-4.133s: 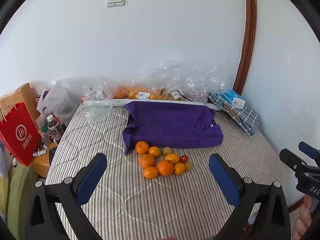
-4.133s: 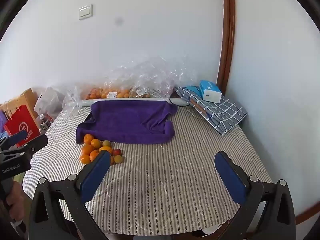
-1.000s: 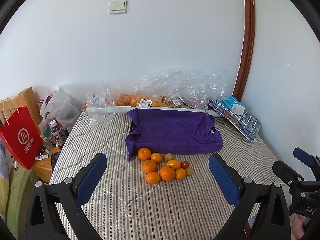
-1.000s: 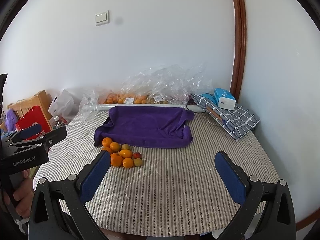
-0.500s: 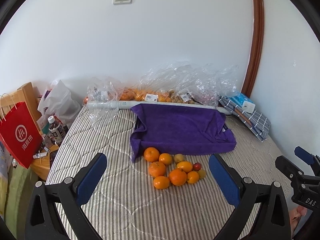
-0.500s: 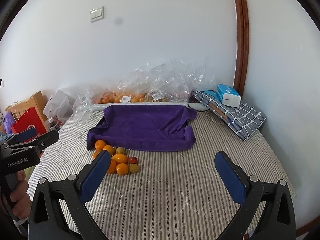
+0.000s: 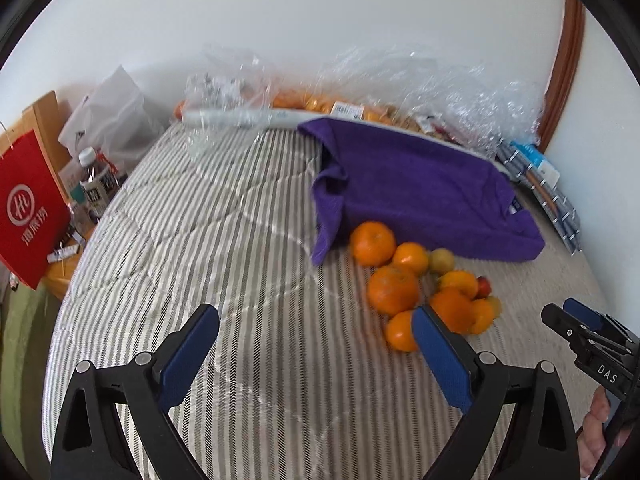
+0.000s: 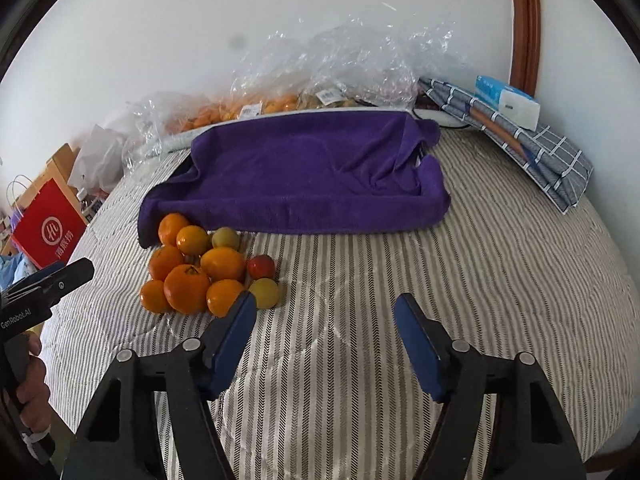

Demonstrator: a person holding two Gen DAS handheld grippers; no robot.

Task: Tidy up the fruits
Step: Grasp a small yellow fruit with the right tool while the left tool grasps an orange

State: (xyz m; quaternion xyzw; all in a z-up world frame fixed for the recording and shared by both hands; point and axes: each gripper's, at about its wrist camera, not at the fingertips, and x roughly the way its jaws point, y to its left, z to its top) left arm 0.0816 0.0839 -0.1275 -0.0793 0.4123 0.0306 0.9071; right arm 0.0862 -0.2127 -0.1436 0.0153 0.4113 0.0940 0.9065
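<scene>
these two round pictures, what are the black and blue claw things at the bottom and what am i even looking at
Each picture comes from a camera mounted on a hand-held gripper, looking along its two blue-padded fingers. One shows the left gripper, the other the right gripper; a person holds one in each hand. Both point down at a striped quilted surface. On it lie a pile of oranges and smaller fruits, next to a purple towel. Clear plastic bags with more fruit sit by the wall. Nothing is held: both pairs of jaws are closing, the right narrower, with only the striped surface seen between them.
</scene>
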